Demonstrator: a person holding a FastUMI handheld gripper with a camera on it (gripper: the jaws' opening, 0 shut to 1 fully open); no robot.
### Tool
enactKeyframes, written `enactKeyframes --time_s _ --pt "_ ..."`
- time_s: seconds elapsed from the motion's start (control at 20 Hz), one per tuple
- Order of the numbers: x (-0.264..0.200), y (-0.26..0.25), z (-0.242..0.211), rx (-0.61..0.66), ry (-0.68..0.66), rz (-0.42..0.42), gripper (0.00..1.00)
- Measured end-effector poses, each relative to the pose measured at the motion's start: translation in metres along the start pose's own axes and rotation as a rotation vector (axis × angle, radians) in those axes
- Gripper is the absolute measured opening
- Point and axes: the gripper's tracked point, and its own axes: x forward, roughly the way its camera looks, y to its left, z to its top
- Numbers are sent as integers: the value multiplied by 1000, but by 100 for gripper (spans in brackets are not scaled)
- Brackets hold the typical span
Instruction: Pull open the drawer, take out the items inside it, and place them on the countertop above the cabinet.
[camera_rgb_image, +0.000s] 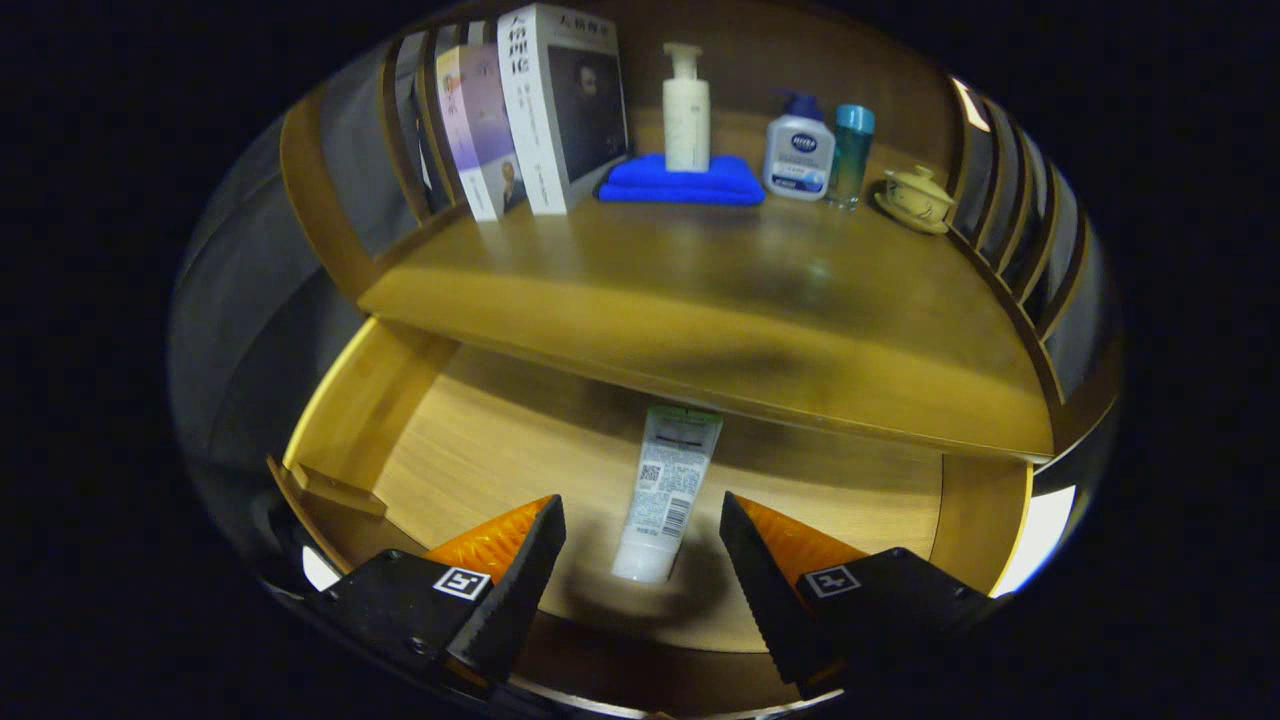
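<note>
The tool hangs spread wide over the pulled-out wooden drawer, pinching nothing. A white plastic squeeze tube lies flat on the drawer floor between the fingers, cap toward six o'clock, crimped end at twelve o'clock. It looks light, soft and slick; its firmer cap end seems the safest hold. The wooden surface above overhangs the drawer's rear, so anything deeper stays hidden.

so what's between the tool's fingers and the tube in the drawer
Nothing: in the gripper view the white tube lies in the gap of the open tool, on bare drawer floor, untouched.
</note>
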Motion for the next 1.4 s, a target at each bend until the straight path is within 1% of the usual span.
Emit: enactKeyframes --time_s 0.25,0.35,0.4,0.45,0.55,0.6,0.65,0.7,0.75,0.85,1.05,1.2,1.4 --pt "27 -13 -6 32 109 -16 98" --pt "40 -13 -17 32 175 -19 97" --pt "40 -13 -21 40 218 -4 97" --pt "43 -9 -22 51 245 17 92" --pt "43 -10 -13 61 241 8 83" --pt "43 -7 -10 78 244 19 77" --pt "39 -12 -6 72 233 -11 74" --pt "47 -10 -5 51 218 -16 64" --pt "42 -8 -7 20 218 -15 53" --pt "39 -9 -14 8 209 -20 44" --pt "28 0 -17 -29 171 12 43" --pt "13 6 -13 -23 146 44 43" --pt "-14 11 0 -9 69 74 43"
